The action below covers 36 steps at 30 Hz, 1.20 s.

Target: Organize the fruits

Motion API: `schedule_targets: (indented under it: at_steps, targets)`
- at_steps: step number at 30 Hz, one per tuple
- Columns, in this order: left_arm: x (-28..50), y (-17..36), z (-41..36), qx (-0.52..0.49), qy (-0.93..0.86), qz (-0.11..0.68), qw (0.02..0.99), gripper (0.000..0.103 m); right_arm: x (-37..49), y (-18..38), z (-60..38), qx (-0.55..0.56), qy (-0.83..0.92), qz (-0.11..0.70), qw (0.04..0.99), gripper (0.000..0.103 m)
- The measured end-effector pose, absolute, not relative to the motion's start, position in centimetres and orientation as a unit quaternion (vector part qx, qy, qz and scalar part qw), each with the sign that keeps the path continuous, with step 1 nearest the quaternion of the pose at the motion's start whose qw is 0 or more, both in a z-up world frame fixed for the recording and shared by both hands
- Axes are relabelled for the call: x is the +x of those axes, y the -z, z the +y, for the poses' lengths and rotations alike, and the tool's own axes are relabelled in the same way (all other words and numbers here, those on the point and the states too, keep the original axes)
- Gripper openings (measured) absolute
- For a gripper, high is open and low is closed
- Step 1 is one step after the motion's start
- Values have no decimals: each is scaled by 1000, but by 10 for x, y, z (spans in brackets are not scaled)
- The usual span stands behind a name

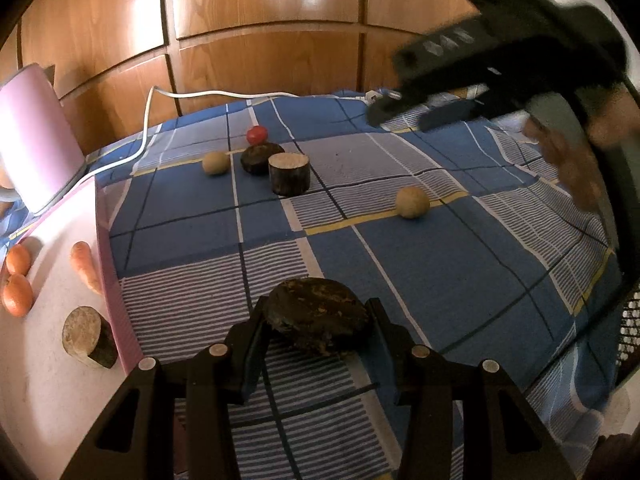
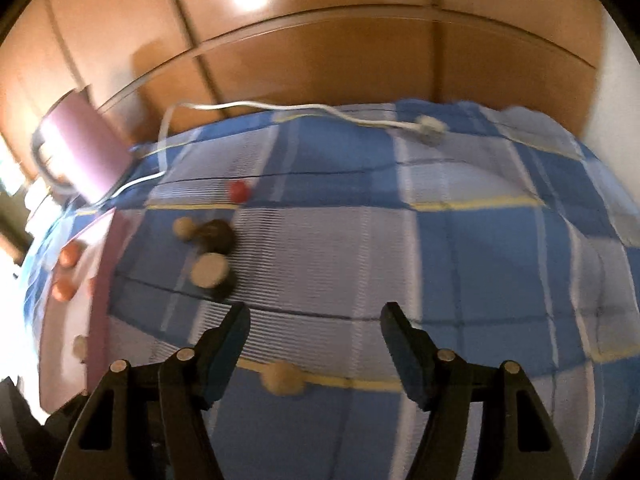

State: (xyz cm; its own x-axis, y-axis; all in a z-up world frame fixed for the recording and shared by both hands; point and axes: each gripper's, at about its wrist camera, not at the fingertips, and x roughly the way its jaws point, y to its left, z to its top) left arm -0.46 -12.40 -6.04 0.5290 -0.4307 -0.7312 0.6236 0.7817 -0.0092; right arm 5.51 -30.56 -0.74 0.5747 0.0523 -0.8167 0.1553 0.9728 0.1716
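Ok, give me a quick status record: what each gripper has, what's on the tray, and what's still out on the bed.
left gripper: jaws shut on a dark flat disc
right gripper: jaws apart, nothing between them, above the bedsheet
tray: two oranges, one carrot, one cut log piece
still on bedsheet: red ball, two tan balls, dark lump, upright cylinder
right view: blurred

Left gripper: matte black linkage arms, silver pivot pins, dark blue-black pads. Right gripper: identical build.
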Motion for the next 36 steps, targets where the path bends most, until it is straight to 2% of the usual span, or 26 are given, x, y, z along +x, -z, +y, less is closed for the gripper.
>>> schedule_targets:
  at_steps: [2, 4, 7, 24, 26, 27, 36]
  targets:
    - [-5, 60, -124, 129, 306, 376, 865, 47, 71, 4, -298, 104, 1, 467, 878, 58]
    - [-6, 60, -124, 131, 306, 374, 865, 47, 85, 3, -291, 96, -22, 469, 877, 48]
    - [-7, 61, -124, 135, 307, 370, 866, 47, 108, 7, -283, 80, -36, 476, 875, 41]
    - [-6, 61, -122, 137, 312, 368, 865, 47, 224, 47, -239, 24, -29, 513, 857, 41]
    - [-6, 62, -123, 137, 312, 368, 865, 47, 228, 55, -240, 24, -24, 519, 854, 37]
    - [-6, 62, -123, 137, 312, 368, 865, 47, 229, 59, -241, 26, -23, 521, 853, 25]
    - [-4, 62, -124, 134, 310, 371, 865, 47, 194, 47, -285, 53, 31, 500, 864, 25]
